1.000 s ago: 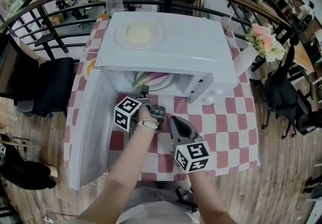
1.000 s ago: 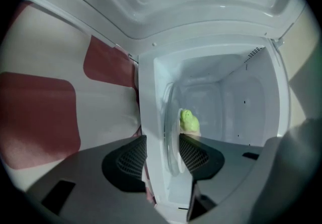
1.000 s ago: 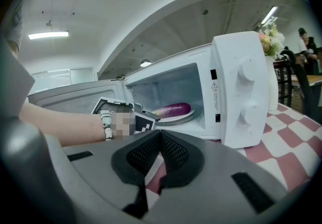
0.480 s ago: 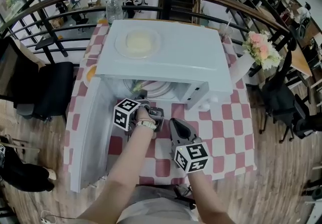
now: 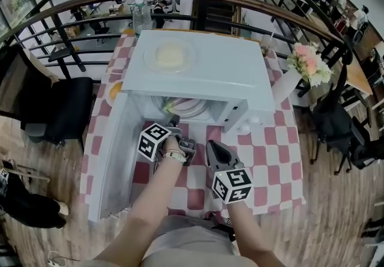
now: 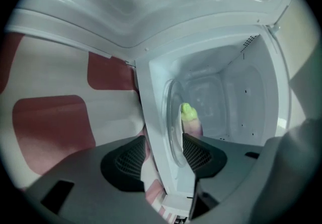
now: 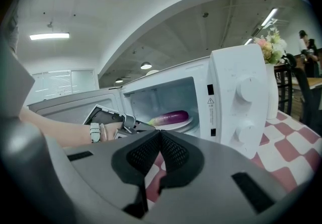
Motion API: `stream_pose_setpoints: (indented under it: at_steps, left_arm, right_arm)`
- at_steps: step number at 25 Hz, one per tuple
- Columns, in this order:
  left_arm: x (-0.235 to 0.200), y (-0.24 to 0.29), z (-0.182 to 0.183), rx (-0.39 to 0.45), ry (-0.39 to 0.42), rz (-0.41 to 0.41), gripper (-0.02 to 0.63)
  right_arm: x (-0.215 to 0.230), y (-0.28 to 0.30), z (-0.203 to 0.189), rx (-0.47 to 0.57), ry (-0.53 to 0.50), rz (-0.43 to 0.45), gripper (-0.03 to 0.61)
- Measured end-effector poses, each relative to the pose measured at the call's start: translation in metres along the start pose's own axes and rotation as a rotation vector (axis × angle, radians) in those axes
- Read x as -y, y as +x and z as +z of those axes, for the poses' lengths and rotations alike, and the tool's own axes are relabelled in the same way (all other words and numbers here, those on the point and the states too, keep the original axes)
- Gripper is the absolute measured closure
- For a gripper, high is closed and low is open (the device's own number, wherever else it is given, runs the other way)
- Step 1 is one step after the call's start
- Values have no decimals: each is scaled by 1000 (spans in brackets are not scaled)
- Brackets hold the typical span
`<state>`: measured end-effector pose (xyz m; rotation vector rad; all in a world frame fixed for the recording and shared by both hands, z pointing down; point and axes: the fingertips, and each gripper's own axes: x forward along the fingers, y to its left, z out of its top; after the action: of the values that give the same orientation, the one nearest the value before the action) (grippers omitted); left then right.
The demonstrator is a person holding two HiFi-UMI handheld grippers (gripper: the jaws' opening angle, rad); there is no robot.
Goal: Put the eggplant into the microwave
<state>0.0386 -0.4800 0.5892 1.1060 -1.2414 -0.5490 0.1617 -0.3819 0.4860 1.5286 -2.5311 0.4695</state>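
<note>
Checkered tablecloth (image 5: 264, 152); eggplant (image 7: 170, 117) on plate (image 7: 177, 124) inside microwave (image 5: 204, 68), just beyond left gripper (image 6: 163, 153), jaws just opening, apart, untouching; forearm (image 5: 159, 191) reaching in; right gripper (image 7: 160, 140) closed, empty.

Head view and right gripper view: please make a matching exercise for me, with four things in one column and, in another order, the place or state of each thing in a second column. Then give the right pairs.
Things
1. eggplant
2. pale dish
3. flowers
4. microwave door

Places or states
A. swung open, at the left in the head view
B. on top of the microwave
C. on the plate inside the microwave
D. beside the microwave, at the right in the head view

Pairs: 1-C, 2-B, 3-D, 4-A
</note>
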Motion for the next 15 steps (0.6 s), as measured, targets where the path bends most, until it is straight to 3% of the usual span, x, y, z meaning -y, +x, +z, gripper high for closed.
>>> stream_pose_setpoints:
  at_steps: [8,15]
  left_arm:
    - [9,-29,-2,-26,12,-63,466]
    - [16,-54,-15,-54,62,-95,601]
  right_arm:
    - [-11,-4,5,16,3,18,554]
    - [-19,-10,16,39,-8,22,554]
